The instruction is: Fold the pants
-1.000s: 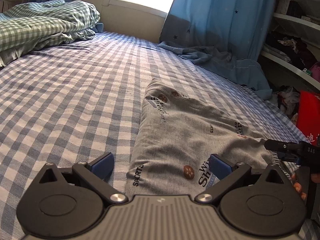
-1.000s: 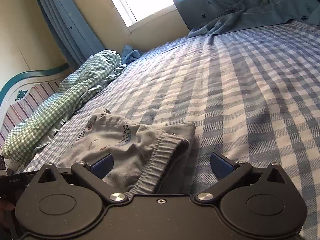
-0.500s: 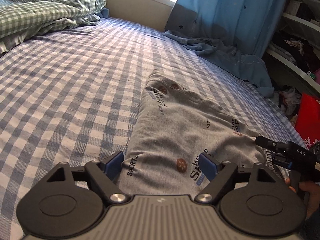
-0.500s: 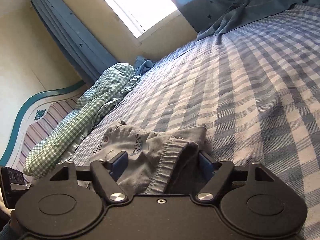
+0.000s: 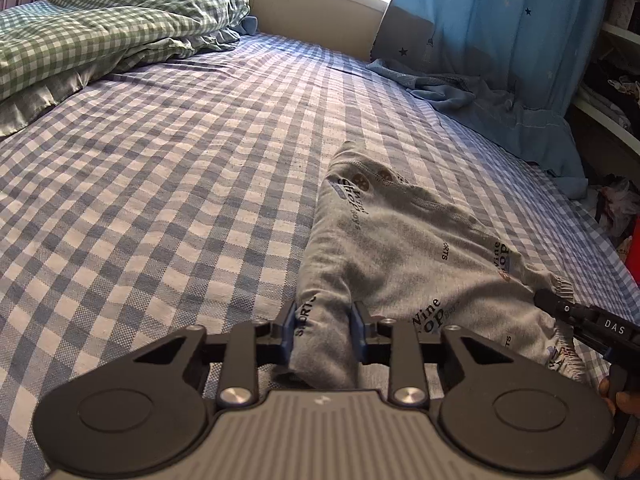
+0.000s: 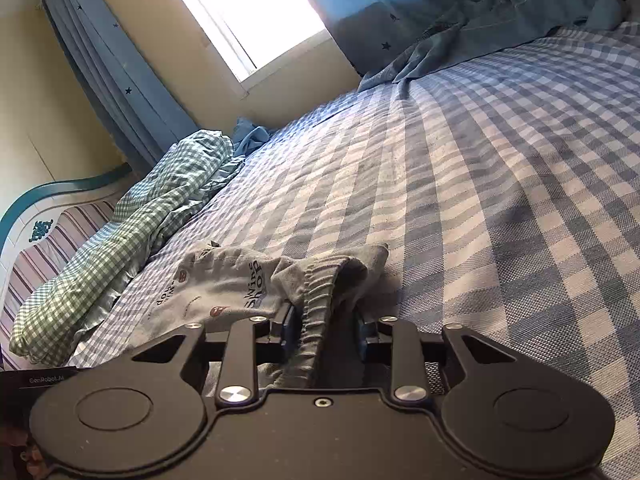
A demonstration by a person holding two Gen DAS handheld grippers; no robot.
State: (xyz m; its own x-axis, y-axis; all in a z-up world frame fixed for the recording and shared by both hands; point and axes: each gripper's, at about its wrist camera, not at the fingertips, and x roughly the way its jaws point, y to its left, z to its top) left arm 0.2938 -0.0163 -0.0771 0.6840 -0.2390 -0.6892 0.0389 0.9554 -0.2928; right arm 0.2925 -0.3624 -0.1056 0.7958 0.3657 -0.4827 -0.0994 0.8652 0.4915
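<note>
Pants (image 5: 404,256) lie on the checked bed (image 5: 160,184) — left hand-held gripper (image 5: 323,334) pinches one leg end, right hand-held gripper (image 6: 325,330) pinches the stretchy waistband.

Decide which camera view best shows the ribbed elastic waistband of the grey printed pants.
The right wrist view: the ribbed elastic waistband sits close up, pinched in the right hand-held gripper. The left wrist view shows only a distant waistband edge.

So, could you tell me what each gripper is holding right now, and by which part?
Both hold the grey pants: left gripper pinches a near leg-end fold, right gripper the elastic waistband.
</note>
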